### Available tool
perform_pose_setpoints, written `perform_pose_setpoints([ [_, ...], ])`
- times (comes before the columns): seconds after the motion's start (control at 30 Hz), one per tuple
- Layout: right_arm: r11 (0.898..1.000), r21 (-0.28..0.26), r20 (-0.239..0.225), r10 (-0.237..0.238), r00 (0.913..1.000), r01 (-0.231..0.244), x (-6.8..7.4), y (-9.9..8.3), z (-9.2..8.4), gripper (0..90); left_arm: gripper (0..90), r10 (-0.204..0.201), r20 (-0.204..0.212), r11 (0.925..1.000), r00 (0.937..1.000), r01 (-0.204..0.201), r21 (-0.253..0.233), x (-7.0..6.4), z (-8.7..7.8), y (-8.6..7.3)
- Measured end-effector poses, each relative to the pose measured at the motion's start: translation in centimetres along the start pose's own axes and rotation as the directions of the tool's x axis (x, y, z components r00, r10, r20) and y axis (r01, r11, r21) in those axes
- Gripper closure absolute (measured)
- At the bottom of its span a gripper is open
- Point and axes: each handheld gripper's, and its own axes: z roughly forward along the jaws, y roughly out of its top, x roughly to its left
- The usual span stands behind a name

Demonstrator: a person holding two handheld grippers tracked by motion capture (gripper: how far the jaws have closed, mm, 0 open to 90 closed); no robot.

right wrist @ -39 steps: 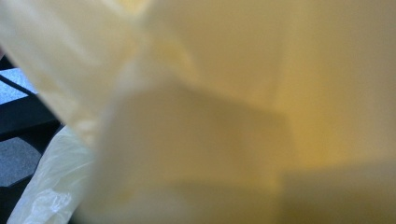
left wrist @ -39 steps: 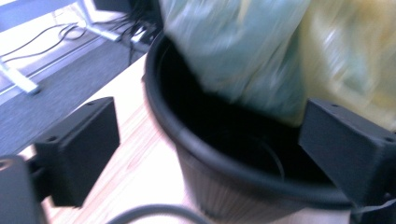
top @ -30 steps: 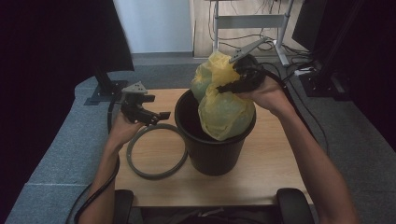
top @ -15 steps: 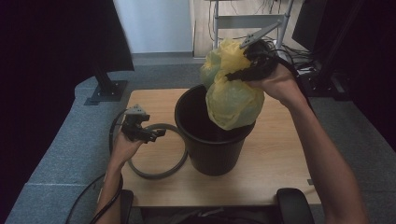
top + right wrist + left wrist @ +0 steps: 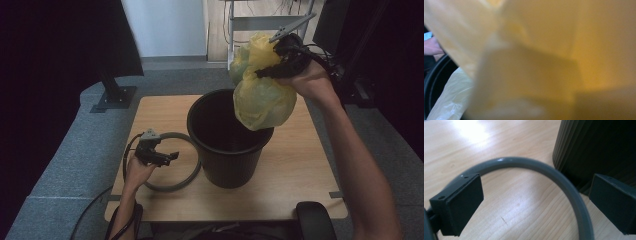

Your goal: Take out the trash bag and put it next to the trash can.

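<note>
Wooden table point(image 5: 295, 165), bin point(image 5: 227, 145) at centre. Right claw point(image 5: 265, 70) clamped on yellow bag point(image 5: 262, 97), now lifted nearly clear at 1 o'clock. Left claw point(image 5: 167, 156) dropped, agape over ring point(image 5: 187, 176) at 8 o'clock, probably reaching for it.

We can read no text, label, brand, number or sign in these pictures. The black bin point(image 5: 227, 145), the yellow bag point(image 5: 262, 97), the grey ring point(image 5: 172, 162) and the wooden bench point(image 5: 300, 165) all have plain surfaces, as far as we can see. In the right gripper view the bag is very near and blurred, so we cannot tell if it has any print.
</note>
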Motion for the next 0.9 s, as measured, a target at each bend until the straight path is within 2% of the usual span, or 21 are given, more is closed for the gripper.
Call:
perform_pose_setpoints([
  [0.1, 1.000, 0.004, 0.022, 0.007, 0.9997, -0.007, -0.5, -0.2, -0.5, 78.6, 0.0, -0.014, 0.013, 0.9998, 0.9998, 0.014, 0.017, 0.1, 0.7, -1.0],
  [0.2, 1.000, 0.013, 0.050, 0.017, 0.9986, -0.017, -0.9, -0.4, -1.1, 78.6, 0.0, -0.019, 0.003, 0.9991, 0.9998, 0.019, 0.037, 0.2, 1.1, -1.7],
  [0.33, 0.999, 0.023, 0.082, 0.024, 0.9963, -0.026, -1.6, -0.9, -1.8, 78.6, 0.0, -0.037, -0.007, 0.9987, 0.9993, 0.037, 0.034, 0.4, 1.3, -2.4],
  [0.53, 0.998, 0.029, 0.119, 0.059, 0.9911, -0.063, -2.7, -2.0, -2.7, 78.6, 0.0, -0.045, -0.016, 0.9981, 0.9989, 0.045, 0.042, 0.5, 1.5, -3.1],
  [0.73, 0.995, 0.023, 0.168, 0.095, 0.9811, -0.100, -4.0, -3.3, -3.9, 78.5, 0.0, -0.055, -0.017, 0.9977, 0.9983, 0.056, 0.038, 0.7, 1.5, -3.6],
  [0.9, 0.991, 0.031, 0.213, 0.118, 0.9699, -0.127, -4.9, -4.6, -4.4, 78.5, 0.0, -0.048, -0.037, 0.9976, 0.9982, 0.050, 0.048, 0.7, 1.5, -3.8],
])
